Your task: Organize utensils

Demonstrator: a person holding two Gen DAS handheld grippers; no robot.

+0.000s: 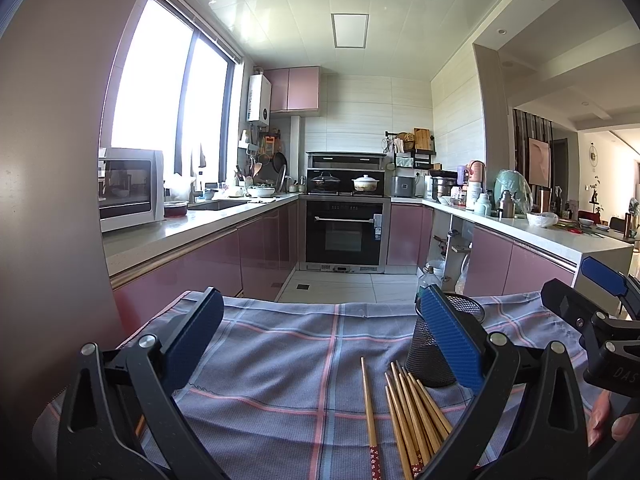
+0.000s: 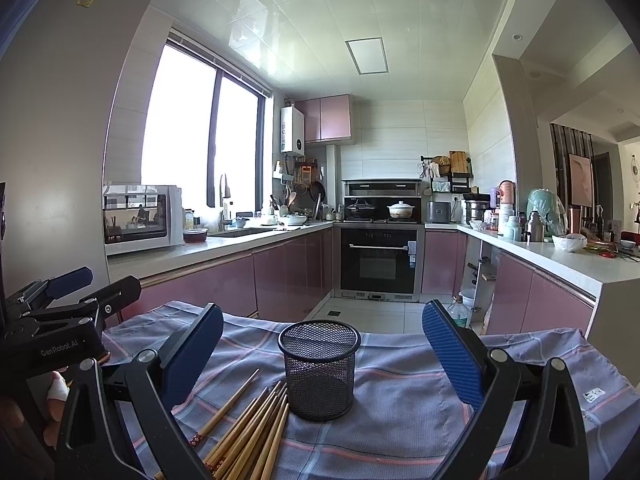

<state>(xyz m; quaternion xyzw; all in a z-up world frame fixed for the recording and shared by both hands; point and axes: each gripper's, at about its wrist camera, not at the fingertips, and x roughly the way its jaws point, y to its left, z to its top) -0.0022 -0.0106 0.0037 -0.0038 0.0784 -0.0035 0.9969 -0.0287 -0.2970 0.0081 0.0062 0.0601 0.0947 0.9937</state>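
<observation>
On the cloth-covered table point(image 2: 400, 408), checked blue-grey with pink lines, both tools hover low; kitchen counters and an oven point(image 2: 378, 258) lie behind.

Left to right, right wrist view:
- Left gripper point(image 1: 320, 344) enters at the far left edge, side-on. Its own camera shows the blue pads spread wide with nothing between them.
- Chopsticks point(image 2: 248, 424): a loose bundle of bamboo sticks lying flat on the cloth, just left of the holder and touching or nearly touching its base. One stick point(image 2: 226, 406) lies a little apart on the left side of the bundle. Patterned red ends point toward the cameras.
- Mesh holder point(image 2: 319, 372): black wire cup, upright, near the middle of the cloth. The interior looks empty as far as the mesh lets me see.
- Right gripper point(image 2: 322, 356): pads spread wide, framing the holder but not touching it. Nothing held.

Left wrist view agrees: chopsticks point(image 1: 412, 412) lie in front of the holder point(image 1: 436, 344), which is partly hidden behind the left gripper's right-hand pad. The right gripper point(image 1: 580, 296) shows at the right edge.

Progress, my judgement: nothing is sorted yet. No stick is in the cup and no stick is gripped, so every chopstick on the cloth remains to be picked up and stood in the holder. The exact count is unclear since the bundle overlaps.

Risk note: the light mesh cup may tip if nudged while loading.
</observation>
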